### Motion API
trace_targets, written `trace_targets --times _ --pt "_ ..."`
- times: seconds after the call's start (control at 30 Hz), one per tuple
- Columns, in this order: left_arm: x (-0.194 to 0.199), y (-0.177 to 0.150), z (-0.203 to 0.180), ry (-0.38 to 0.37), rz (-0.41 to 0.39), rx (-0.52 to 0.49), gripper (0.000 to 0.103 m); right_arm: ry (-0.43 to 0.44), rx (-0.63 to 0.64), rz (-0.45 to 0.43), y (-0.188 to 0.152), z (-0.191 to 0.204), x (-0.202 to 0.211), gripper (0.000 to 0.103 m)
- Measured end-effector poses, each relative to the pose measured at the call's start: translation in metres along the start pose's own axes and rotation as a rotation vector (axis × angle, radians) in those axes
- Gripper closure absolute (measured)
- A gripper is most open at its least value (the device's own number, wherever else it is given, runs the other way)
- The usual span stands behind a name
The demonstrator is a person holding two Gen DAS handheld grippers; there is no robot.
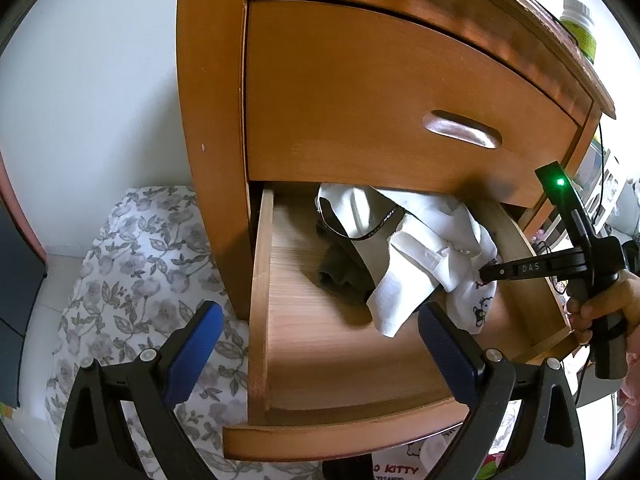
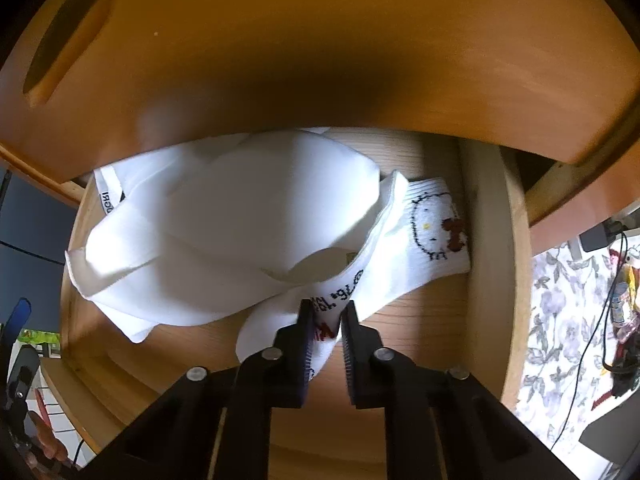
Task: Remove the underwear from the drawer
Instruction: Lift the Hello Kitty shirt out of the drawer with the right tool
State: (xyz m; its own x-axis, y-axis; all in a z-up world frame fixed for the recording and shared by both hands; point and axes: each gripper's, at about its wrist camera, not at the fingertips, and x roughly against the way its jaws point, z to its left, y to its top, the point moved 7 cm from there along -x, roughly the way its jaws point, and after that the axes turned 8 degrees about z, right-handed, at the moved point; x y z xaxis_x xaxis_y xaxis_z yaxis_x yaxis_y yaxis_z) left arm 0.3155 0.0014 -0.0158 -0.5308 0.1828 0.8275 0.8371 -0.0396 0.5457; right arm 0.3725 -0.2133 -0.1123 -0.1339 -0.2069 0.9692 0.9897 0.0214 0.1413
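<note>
Your right gripper (image 2: 327, 314) has its black jaws pinched on the white cartoon-cat printed garment (image 2: 420, 240) lying at the right side of the pulled-out wooden drawer (image 1: 260, 280), next to the bigger white folded cloth (image 2: 224, 232). Your left gripper (image 1: 316, 340) hangs over the drawer's front, blue-padded jaws spread wide, holding nothing.

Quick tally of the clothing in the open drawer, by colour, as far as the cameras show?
White: 2, a plain garment and a cat-face printed piece pinched by the right gripper.
Dark olive: 1, a bundle partly under the white.
Total: 3 visible; more may be hidden.
</note>
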Motion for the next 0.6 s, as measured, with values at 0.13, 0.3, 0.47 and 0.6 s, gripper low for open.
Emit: trace_targets --times 0.13,0.3,0.47,0.6 --pt "-0.001 -0.001 0.0 0.0 0.005 -0.001 0.005 -0.001 0.005 -0.019 -0.002 0.0 0.007 0.094" --pt "-0.001 -0.002 -0.001 0.002 0.01 0.0 0.005 0.009 0.006 -0.033 -0.009 0.002 0.015 0.094" --pt "0.0 -0.002 -0.001 0.005 0.011 -0.001 0.005 0.031 -0.006 -0.062 -0.012 0.001 0.029 0.094" --pt "-0.001 -0.003 -0.002 0.007 0.018 -0.004 0.005 0.059 -0.015 -0.096 -0.018 -0.003 0.044 0.094"
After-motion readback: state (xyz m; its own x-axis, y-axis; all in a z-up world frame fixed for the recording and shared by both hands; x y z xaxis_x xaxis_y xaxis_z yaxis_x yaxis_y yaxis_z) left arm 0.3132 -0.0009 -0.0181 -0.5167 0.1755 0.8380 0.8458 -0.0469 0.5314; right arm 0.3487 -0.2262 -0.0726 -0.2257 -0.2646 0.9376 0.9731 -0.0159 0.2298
